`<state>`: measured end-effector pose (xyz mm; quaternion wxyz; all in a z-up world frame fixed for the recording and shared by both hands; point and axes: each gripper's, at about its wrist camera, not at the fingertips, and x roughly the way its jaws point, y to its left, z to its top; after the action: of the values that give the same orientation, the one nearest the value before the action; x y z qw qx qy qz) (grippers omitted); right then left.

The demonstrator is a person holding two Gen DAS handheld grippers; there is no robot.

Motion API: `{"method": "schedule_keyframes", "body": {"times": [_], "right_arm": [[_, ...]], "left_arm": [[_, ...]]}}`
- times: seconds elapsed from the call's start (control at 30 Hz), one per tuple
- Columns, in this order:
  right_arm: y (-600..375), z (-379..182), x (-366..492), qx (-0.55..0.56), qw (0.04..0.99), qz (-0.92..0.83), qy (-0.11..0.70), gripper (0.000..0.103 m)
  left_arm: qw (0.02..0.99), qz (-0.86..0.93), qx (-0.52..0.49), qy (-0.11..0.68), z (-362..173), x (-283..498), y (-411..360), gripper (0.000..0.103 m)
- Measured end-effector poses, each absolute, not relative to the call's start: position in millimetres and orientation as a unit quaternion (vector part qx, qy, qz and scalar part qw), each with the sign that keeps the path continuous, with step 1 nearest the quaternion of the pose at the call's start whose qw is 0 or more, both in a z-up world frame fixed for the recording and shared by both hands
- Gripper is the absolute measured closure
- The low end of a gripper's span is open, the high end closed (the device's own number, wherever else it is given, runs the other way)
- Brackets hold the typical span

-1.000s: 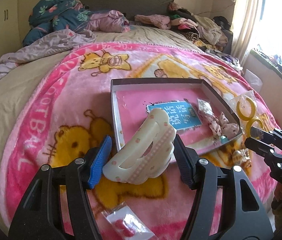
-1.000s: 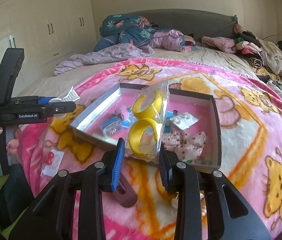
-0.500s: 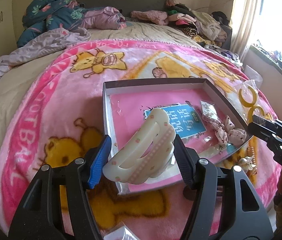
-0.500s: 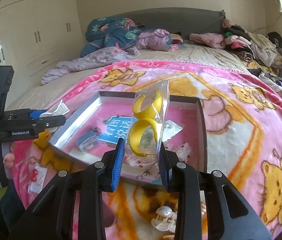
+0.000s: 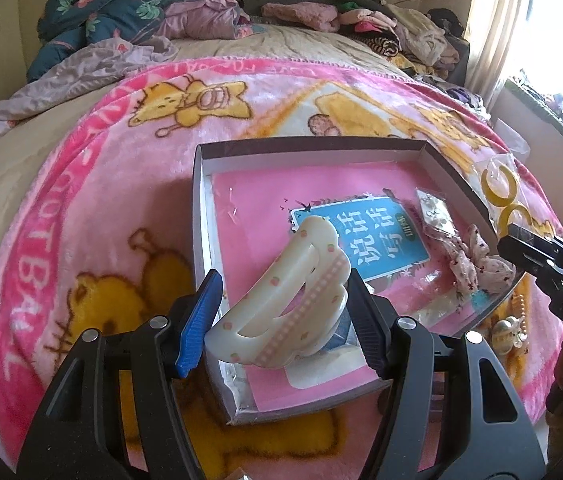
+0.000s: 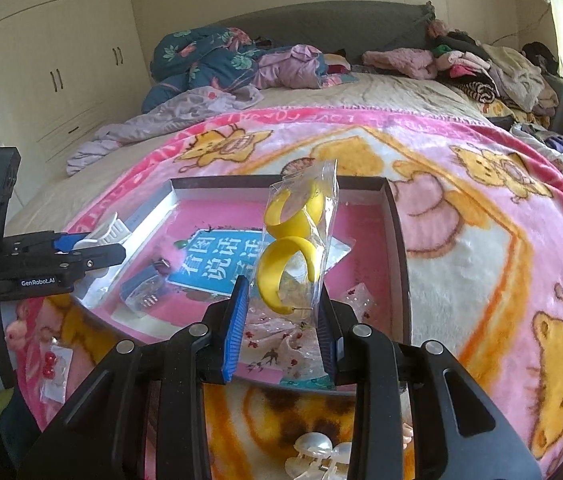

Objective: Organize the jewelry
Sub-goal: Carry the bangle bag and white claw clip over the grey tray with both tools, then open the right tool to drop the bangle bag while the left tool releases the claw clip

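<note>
Both claws advanced over tray [image 5: 201, 200]; left claw [image 5: 281, 320] clamps hair clip [image 5: 281, 312] tilted up-right, right claw [image 6: 281, 320] pinches upright earring bag [image 6: 301, 240].

Bed [image 5: 289, 46] with pink cartoon blanket [image 6: 481, 208], cream wardrobe [image 6: 53, 60], bright curtained window [image 5: 553, 20]

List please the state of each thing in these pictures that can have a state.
Left gripper: shut on the cream hair claw clip.
Right gripper: shut on the clear bag of yellow hoop earrings.
Shallow box: open, partly filled.
Wardrobe doors: closed.
</note>
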<state>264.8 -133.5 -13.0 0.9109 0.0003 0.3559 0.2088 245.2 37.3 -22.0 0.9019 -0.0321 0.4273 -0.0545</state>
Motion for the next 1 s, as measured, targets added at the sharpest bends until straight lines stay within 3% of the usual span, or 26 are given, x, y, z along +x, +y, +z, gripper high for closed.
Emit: {"method": "schedule_keyframes", "body": {"times": [0.7,1.0], "right_arm": [[-139,-40,281,-0.012,0.897,0.198,0.395,0.072],[-133,-44,277,-0.02,0.895,0.195,0.401,0.065]], "left_arm": [[0.897,-0.041,-0.04,0.437,-39,254,33,0.049],[0.897,-0.046,-0.037,0.437,-38,250,30,0.045]]}}
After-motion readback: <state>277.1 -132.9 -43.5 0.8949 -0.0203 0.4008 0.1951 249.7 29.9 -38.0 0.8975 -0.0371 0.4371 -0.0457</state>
